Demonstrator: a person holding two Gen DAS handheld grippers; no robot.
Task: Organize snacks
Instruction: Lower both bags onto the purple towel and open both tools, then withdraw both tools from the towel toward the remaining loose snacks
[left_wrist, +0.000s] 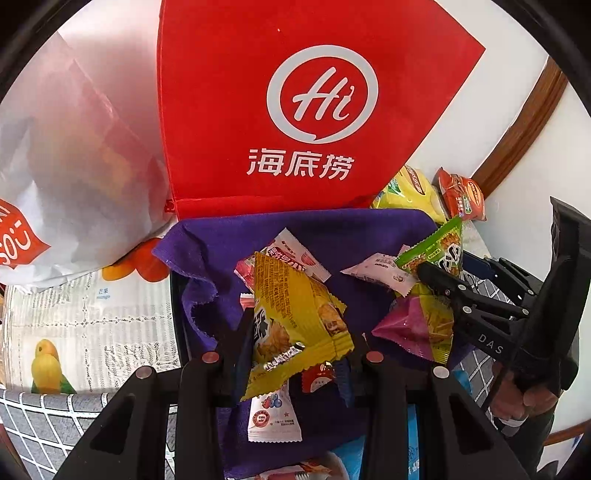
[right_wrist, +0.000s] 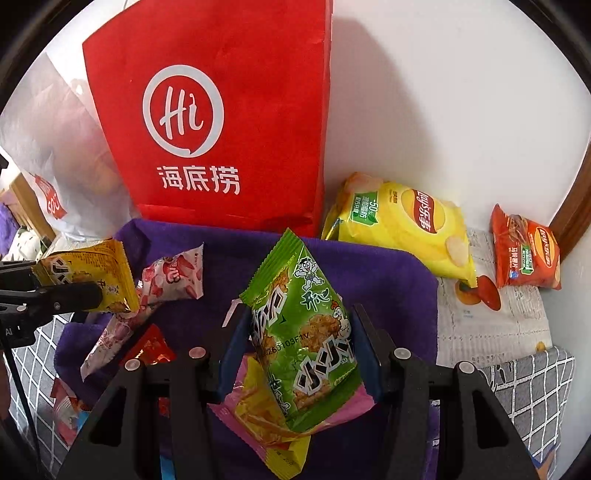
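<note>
Snacks: one yellow packet (left_wrist: 295, 317), one green packet (right_wrist: 306, 332), each claw-held

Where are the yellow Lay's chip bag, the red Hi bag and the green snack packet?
yellow Lay's chip bag (right_wrist: 402, 225), right wrist view, front panel beside the logo.
red Hi bag (right_wrist: 221, 147), right wrist view, front face.
green snack packet (right_wrist: 306, 332), right wrist view, printed front between the fingers.

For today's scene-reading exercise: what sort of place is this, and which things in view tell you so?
Probably a home, perhaps a table against a wall. A red shopping bag stands by the white wall, loose snack packets lie on a purple cloth, and a fruit-print table cover lies underneath.
</note>
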